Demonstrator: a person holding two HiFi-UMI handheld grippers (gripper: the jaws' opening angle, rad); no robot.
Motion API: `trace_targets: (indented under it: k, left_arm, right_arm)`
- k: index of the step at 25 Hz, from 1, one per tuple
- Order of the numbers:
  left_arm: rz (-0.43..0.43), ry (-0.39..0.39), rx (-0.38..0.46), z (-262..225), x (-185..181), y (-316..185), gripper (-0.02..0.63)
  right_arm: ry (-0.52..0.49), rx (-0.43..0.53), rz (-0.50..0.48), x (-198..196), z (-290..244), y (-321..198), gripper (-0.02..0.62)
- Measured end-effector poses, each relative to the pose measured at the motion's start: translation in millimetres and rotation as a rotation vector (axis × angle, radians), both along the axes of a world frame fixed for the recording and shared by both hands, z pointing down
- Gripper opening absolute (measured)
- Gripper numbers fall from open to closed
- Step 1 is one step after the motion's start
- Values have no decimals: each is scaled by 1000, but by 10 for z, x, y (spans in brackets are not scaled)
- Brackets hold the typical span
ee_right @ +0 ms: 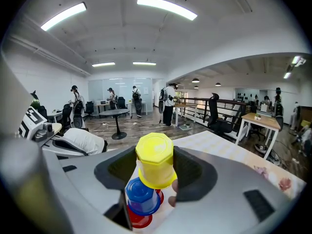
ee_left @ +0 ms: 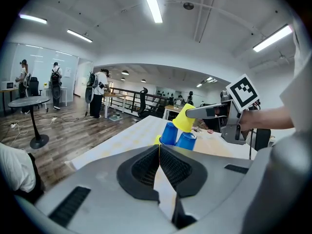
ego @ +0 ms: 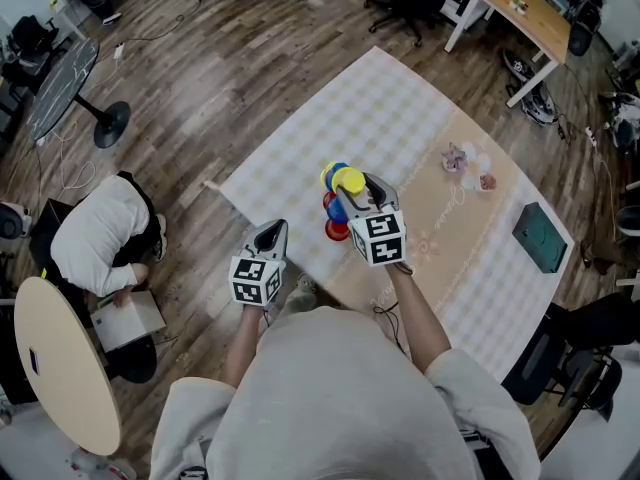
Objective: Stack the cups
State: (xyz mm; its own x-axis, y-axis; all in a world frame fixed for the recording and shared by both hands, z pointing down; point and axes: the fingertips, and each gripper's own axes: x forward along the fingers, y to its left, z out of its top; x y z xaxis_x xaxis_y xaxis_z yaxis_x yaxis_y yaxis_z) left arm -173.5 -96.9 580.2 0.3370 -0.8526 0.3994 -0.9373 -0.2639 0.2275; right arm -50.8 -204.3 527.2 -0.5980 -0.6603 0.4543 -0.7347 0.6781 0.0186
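Observation:
On the checked tablecloth [ego: 400, 118] stands a cluster of upturned cups: blue cups [ego: 331, 208] over red ones [ego: 337, 231], with another yellow cup [ego: 328, 174] at the back. My right gripper [ego: 347, 188] is shut on an upside-down yellow cup [ego: 350, 180], which it holds just above the cluster. In the right gripper view this yellow cup [ee_right: 155, 160] fills the gap between the jaws, above a blue cup [ee_right: 142, 196] and red cups [ee_right: 140, 221]. My left gripper [ego: 272, 231] hangs near the table's front edge, shut and holding nothing. From the left gripper [ee_left: 158, 152], I see the blue cups [ee_left: 169, 133] ahead.
Pink and white small items [ego: 468, 166] and a dark green box [ego: 541, 236] lie on the cloth to the right. A person in white [ego: 100, 233] crouches on the floor at left, beside a round table [ego: 65, 368]. A wooden desk [ego: 530, 13] stands far right.

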Motion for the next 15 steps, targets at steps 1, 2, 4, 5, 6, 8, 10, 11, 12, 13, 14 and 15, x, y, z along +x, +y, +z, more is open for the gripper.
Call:
trace_targets:
  k: [1, 2, 4, 5, 6, 8, 10, 11, 12, 13, 14, 15]
  left_arm:
    - [-1, 1, 0, 2, -3, -8, 14]
    - [-1, 2, 0, 6, -4, -17, 15]
    - [-1, 3, 1, 11, -2, -40, 15]
    - [0, 4, 1, 14, 1, -49, 15]
    - [1, 5, 1, 18, 5, -56, 15]
    - [3, 6, -1, 24, 12, -64, 15]
    - [3, 6, -3, 22, 10, -66, 15]
    - [2, 6, -3, 20, 5, -66, 15]
    - [2, 6, -3, 19, -2, -67, 14]
    - [0, 6, -2, 21, -12, -68, 14]
    - [-1, 5, -2, 23, -25, -70, 14]
    - [-2, 5, -3, 27, -37, -72, 15]
  right_arm:
    - [2, 0, 0, -2, 7, -7, 236]
    - [3, 0, 0, -4, 12, -15, 236]
    - [4, -2, -2, -10, 19, -33, 236]
    - [4, -3, -4, -16, 23, -37, 236]
    - [4, -3, -7, -25, 28, -39, 235]
    - [7, -3, -14, -47, 32, -40, 235]
    - [7, -1, -20, -68, 31, -42, 235]
    - [7, -1, -21, -76, 32, -44, 235]
    - [7, -1, -22, -82, 34, -46, 235]
    - [8, -1, -23, -88, 37, -50, 235]
    - [9, 0, -24, -95, 40, -54, 235]
    - [10, 0, -25, -101, 43, -57, 235]
